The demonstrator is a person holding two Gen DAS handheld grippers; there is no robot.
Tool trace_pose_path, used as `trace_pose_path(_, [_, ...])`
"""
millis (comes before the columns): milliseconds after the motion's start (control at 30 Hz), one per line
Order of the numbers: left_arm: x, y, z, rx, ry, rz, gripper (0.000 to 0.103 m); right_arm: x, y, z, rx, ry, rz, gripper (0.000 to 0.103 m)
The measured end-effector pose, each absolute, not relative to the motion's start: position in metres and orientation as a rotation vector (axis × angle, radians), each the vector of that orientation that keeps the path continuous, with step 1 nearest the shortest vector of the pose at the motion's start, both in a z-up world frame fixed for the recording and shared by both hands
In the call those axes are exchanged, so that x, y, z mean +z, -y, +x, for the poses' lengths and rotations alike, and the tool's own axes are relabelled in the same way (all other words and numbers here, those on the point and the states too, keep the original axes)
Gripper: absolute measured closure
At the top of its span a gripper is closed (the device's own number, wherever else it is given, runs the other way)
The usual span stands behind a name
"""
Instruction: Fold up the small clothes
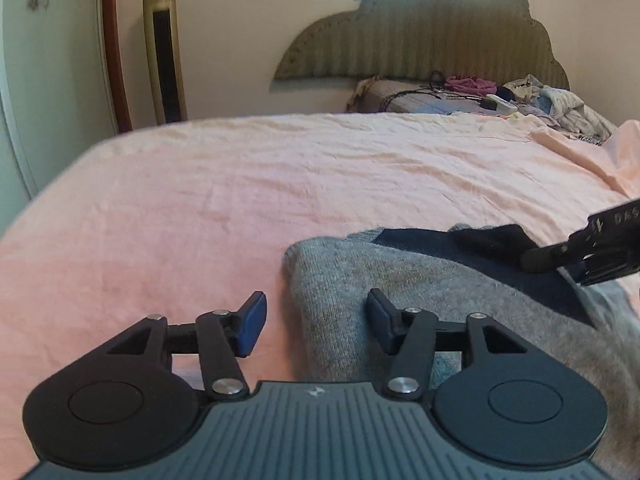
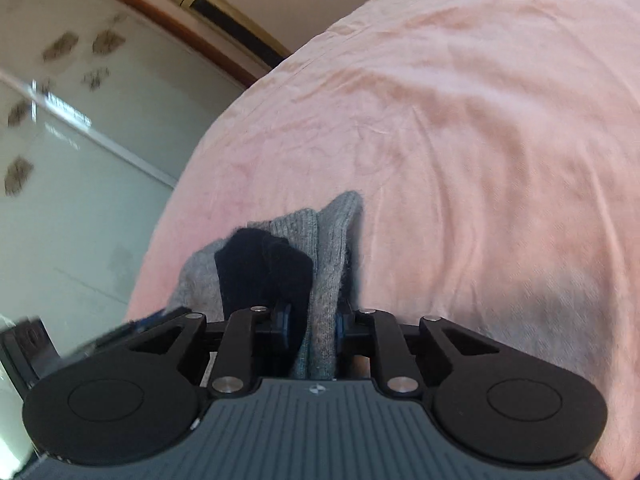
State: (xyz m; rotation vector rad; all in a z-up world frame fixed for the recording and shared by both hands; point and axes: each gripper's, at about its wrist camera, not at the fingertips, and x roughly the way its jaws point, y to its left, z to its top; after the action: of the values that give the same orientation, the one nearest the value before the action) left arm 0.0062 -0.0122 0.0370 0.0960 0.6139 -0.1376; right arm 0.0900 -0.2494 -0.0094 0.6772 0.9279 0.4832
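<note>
A grey knit garment with a dark navy part [image 1: 400, 280] lies on the pink bed sheet [image 1: 240, 184]. My left gripper [image 1: 316, 320] is open, low over the garment's left edge, with one blue pad [image 1: 252, 324] over the sheet and the other over the knit. My right gripper [image 2: 312, 328] is shut on a bunched fold of the garment [image 2: 320, 280], grey and navy cloth squeezed between its pads. The right gripper also shows at the right edge of the left wrist view [image 1: 592, 248], gripping the navy cloth.
A pile of loose clothes [image 1: 560, 100] and cables lies at the head of the bed by the padded headboard [image 1: 420, 36]. A tall tower fan [image 1: 164, 52] stands by the wall. A glass wardrobe door [image 2: 60, 160] is beside the bed's edge.
</note>
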Motion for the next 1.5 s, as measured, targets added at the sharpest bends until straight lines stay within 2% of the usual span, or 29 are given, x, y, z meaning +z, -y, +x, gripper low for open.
trace_pose_path(67, [0.044, 0.007, -0.015, -0.138, -0.583, 0.117, 0.038, 0.007, 0.252, 0.075, 0.449, -0.887, 0.653, 0.05])
trace_pose_path(100, [0.046, 0.001, -0.023, -0.144, -0.591, 0.096, 0.033, 0.018, 0.255, 0.067, 0.436, -0.842, 0.645, 0.048])
trace_pose_path(167, [0.049, -0.005, -0.035, -0.144, -0.602, 0.047, 0.033, 0.037, 0.262, 0.057, 0.466, -0.774, 0.673, 0.048])
trace_pose_path(233, [0.049, -0.005, -0.04, -0.14, -0.615, 0.023, 0.033, 0.044, 0.26, 0.059, 0.527, -0.783, 0.699, 0.048])
trace_pose_path(333, [0.048, -0.002, -0.048, -0.134, -0.635, -0.017, 0.033, 0.044, 0.237, 0.079, 0.513, -0.846, 0.581, 0.049])
trace_pose_path(367, [0.047, 0.0, -0.049, -0.137, -0.644, -0.029, 0.033, 0.04, 0.232, 0.083, 0.501, -0.868, 0.559, 0.05])
trace_pose_path(433, [0.043, 0.002, -0.052, -0.141, -0.665, -0.041, 0.031, 0.032, 0.226, 0.093, 0.477, -0.896, 0.541, 0.062])
trace_pose_path(467, [0.041, 0.003, -0.055, -0.148, -0.676, -0.045, 0.031, 0.029, 0.221, 0.097, 0.486, -0.896, 0.524, 0.087])
trace_pose_path(567, [0.036, 0.007, -0.064, -0.186, -0.691, -0.039, 0.03, 0.035, 0.209, 0.095, 0.508, -0.86, 0.432, 0.091])
trace_pose_path(633, [0.029, 0.011, -0.069, -0.191, -0.703, -0.024, 0.024, 0.042, 0.219, 0.093, 0.495, -0.825, 0.438, 0.092])
trace_pose_path(767, [0.02, 0.016, -0.073, -0.189, -0.722, -0.001, 0.022, 0.011, 0.241, 0.092, 0.424, -0.881, 0.473, 0.094])
trace_pose_path(867, [0.028, 0.014, -0.076, -0.187, -0.709, -0.004, 0.023, 0.018, 0.241, 0.088, 0.42, -0.885, 0.496, 0.09])
trace_pose_path(900, [0.031, 0.014, -0.077, -0.187, -0.698, -0.001, 0.023, 0.021, 0.24, 0.088, 0.412, -0.896, 0.501, 0.081])
trace_pose_path(933, [0.036, 0.014, -0.079, -0.186, -0.685, -0.002, 0.023, 0.029, 0.239, 0.086, 0.394, -0.884, 0.495, 0.079])
trace_pose_path(1067, [0.043, 0.02, -0.081, -0.247, -0.655, -0.033, 0.023, 0.067, 0.225, 0.066, 0.526, -0.786, 0.571, 0.078])
trace_pose_path(1100, [0.04, 0.025, -0.078, -0.272, -0.673, -0.038, 0.023, 0.067, 0.215, 0.063, 0.575, -0.803, 0.581, 0.07])
trace_pose_path(1167, [0.03, 0.03, -0.071, -0.272, -0.718, -0.043, 0.023, 0.052, 0.19, 0.063, 0.609, -0.894, 0.53, 0.06])
trace_pose_path(1200, [0.022, 0.03, -0.065, -0.265, -0.77, -0.049, 0.023, 0.041, 0.183, 0.064, 0.574, -0.946, 0.473, 0.062])
trace_pose_path(1233, [0.016, 0.027, -0.061, -0.265, -0.819, -0.081, 0.022, 0.026, 0.181, 0.067, 0.532, -0.98, 0.413, 0.077])
trace_pose_path(1267, [0.015, 0.024, -0.063, -0.265, -0.805, -0.103, 0.022, 0.016, 0.193, 0.067, 0.483, -0.964, 0.431, 0.103])
trace_pose_path(1333, [0.015, 0.022, -0.064, -0.265, -0.812, -0.108, 0.023, 0.012, 0.212, 0.07, 0.472, -1.003, 0.598, 0.103])
trace_pose_path(1367, [0.014, 0.021, -0.064, -0.264, -0.81, -0.113, 0.023, 0.023, 0.205, 0.065, 0.464, -0.985, 0.528, 0.103])
trace_pose_path(1400, [0.013, 0.022, -0.064, -0.261, -0.808, -0.112, 0.022, 0.033, 0.194, 0.058, 0.474, -0.959, 0.459, 0.083])
trace_pose_path(1433, [0.012, 0.023, -0.063, -0.26, -0.806, -0.107, 0.021, 0.042, 0.184, 0.054, 0.483, -0.947, 0.422, 0.076])
trace_pose_path(1467, [0.012, 0.025, -0.064, -0.257, -0.807, -0.101, 0.021, 0.05, 0.174, 0.05, 0.512, -0.93, 0.389, 0.058])
trace_pose_path(1500, [0.012, 0.025, -0.065, -0.257, -0.808, -0.1, 0.021, 0.053, 0.166, 0.046, 0.526, -0.92, 0.344, 0.055])
